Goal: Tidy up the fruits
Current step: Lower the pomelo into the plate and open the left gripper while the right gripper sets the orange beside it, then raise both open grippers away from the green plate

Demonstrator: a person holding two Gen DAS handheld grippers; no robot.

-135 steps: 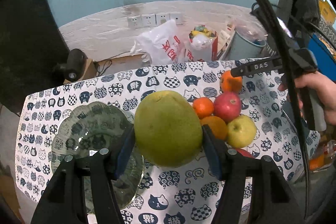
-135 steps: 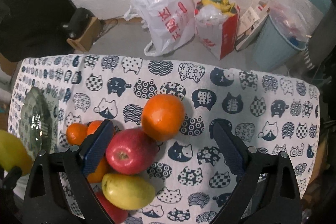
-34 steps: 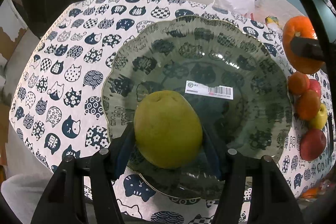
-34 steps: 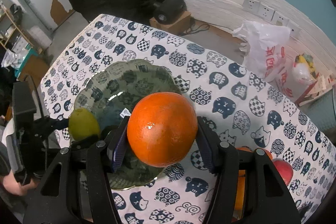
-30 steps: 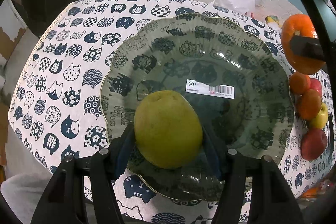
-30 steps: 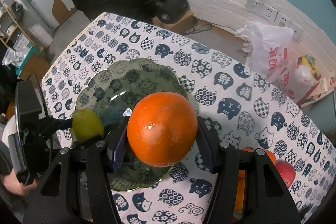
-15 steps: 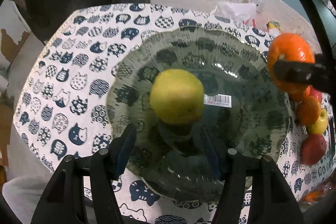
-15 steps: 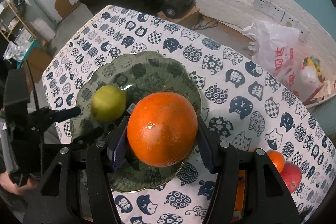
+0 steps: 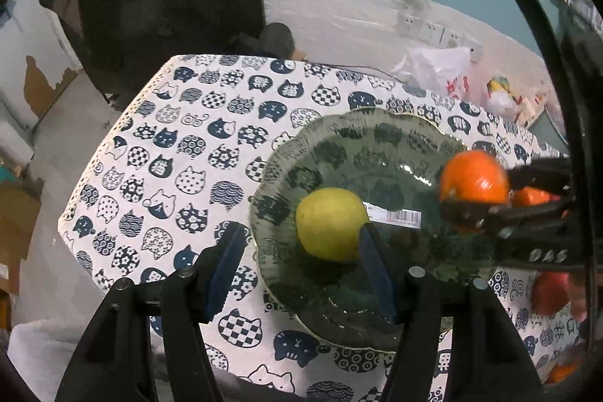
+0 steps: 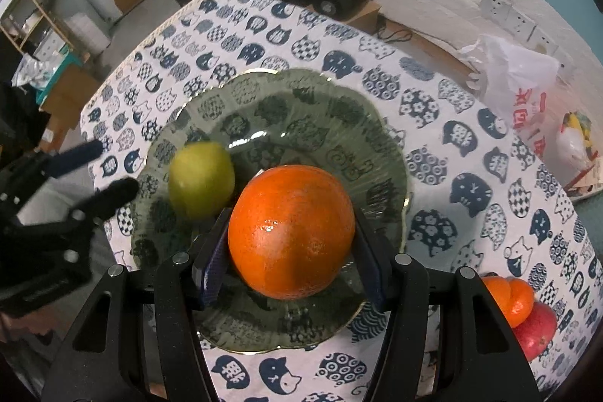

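- Left wrist view: the orange (image 9: 473, 181) hangs over the right part of the green glass plate (image 9: 339, 145), clenched in the right gripper (image 9: 501, 198), which reaches in from the right edge.
- The yellow-green fruit (image 9: 329, 223) lies in the plate, left of the orange and apart from it.
- The left gripper (image 9: 301, 266) is released, nothing between its blue pads; the right pad overlaps the fruit's edge in this view, and I cannot tell whether it touches.
- More fruit on the cat-print tablecloth (image 9: 188, 153) is cut off behind the right gripper: a small orange piece and a red one.
- Right wrist view: the orange (image 10: 292, 230) fills the span between the right gripper's (image 10: 292, 266) pads, gripped on both sides, straight above the plate's (image 10: 377, 123) middle.
- The drop turns on this, I judge: bare plate lies directly below and to the right, the yellow-green fruit (image 10: 201, 178) just to the left.
- The orange hides the plate beneath it, so its height above the glass cannot be told.
- The left gripper (image 10: 101, 172), blurred, sits at the left, outside the plate's rim.
- A red apple (image 10: 537, 330) and small oranges (image 10: 508, 298) wait at lower right, partly cut off.
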